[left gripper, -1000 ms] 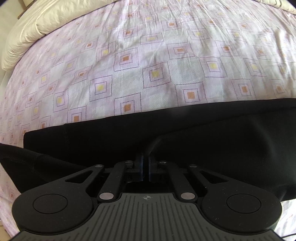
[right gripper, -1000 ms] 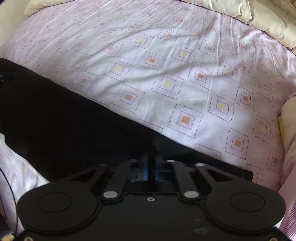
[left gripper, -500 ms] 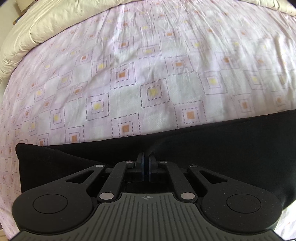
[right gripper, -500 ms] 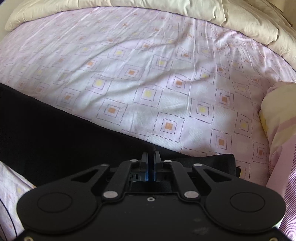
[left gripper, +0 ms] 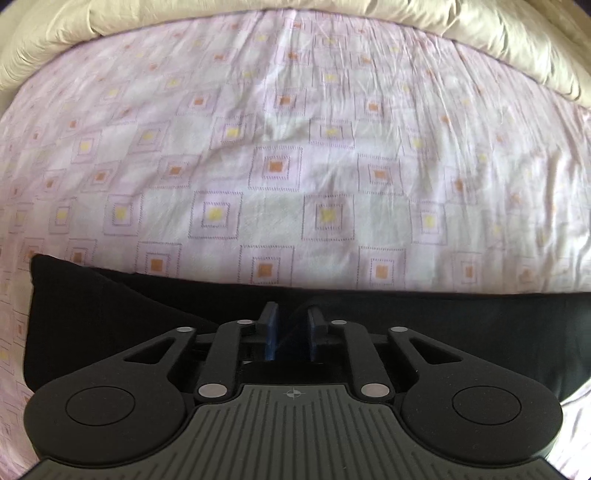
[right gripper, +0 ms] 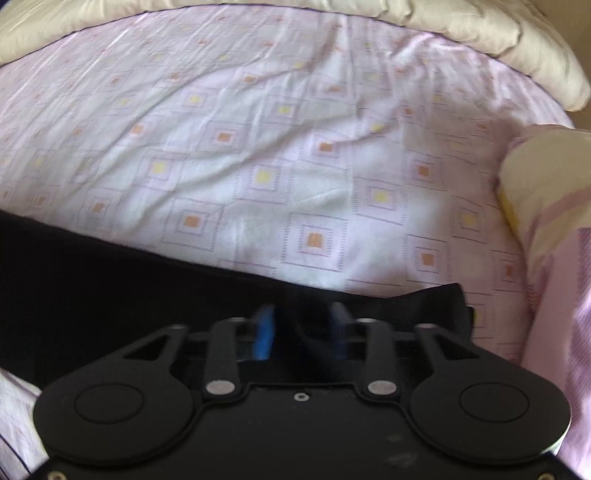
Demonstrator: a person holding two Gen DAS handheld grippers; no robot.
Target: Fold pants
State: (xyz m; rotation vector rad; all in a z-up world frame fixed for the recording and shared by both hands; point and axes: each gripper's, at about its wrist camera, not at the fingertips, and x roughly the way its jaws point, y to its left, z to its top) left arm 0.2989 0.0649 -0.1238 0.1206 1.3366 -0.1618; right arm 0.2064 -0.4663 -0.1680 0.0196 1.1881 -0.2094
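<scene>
The bed sheet point(left gripper: 280, 155), pale with a repeating square print, is filling most of both views and is lying lightly wrinkled. A cream comforter point(left gripper: 480, 29) is bunching along the far edge of the sheet, and in the right wrist view a striped pillow point(right gripper: 546, 192) is closing off the right side. Between these borders and the garment, the sheet is lying bare, giving open room beyond the far edge of the cloth.

The black pants point(left gripper: 110, 325) are lying on the near part of the bed as a long dark band. The long axis is running left to right across both views. In the left wrist view the band is ending in a squared corner at the left; in the right wrist view the right end point(right gripper: 436, 295) is stopping just short of the pillow. The far edge is running nearly straight.

The left gripper point(left gripper: 291, 326) is hanging above the pants with its blue-padded fingers slightly parted, having just been opening; a raised fold of cloth is sitting in the gap, not pinched. The right gripper point(right gripper: 301, 330) is showing a wider spread, also just opened, with dark cloth between the pads and not clamped.
</scene>
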